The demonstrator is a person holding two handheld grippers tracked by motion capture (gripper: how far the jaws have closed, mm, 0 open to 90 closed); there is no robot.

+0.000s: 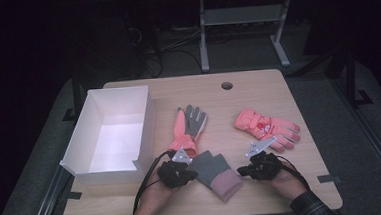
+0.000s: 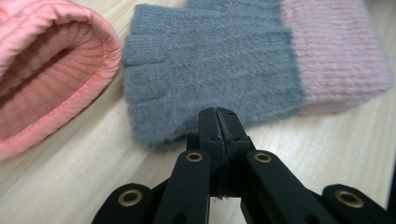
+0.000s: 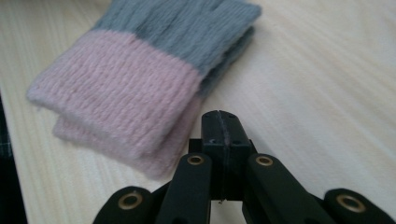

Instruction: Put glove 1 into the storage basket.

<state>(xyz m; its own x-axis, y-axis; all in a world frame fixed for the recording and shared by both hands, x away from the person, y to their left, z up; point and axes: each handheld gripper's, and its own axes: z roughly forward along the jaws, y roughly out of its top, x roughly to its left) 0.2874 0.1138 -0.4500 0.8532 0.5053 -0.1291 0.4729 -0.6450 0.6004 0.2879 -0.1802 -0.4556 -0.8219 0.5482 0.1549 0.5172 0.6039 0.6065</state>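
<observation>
The left gripper [image 1: 190, 176] hung low over the near part of the table [image 1: 303, 180] with its black jaws pressed together on nothing. Just beyond its tip lay the grey knit fingerless gloves with pink cuffs [image 2: 243, 70], a stacked pair flat on the wood; in the left gripper view the jaw tips sat right at the fuzzy grey edge, though contact could not be told. To that gripper's far left the open cuff of the orange and grey work glove [image 2: 42, 79] lay close by, its fingers pointing away toward the far edge.

The right gripper [image 1: 244, 171] rested on the other side of the knit pair, its jaws likewise clamped shut and empty. Ahead of its tip and to the left was the pink cuff end [image 3: 121, 98], with bare wood between. Beyond this gripper lay an orange ski glove [image 1: 267, 128], well apart. A white open box [image 1: 144, 125] stood beyond and to the left of the left gripper.
</observation>
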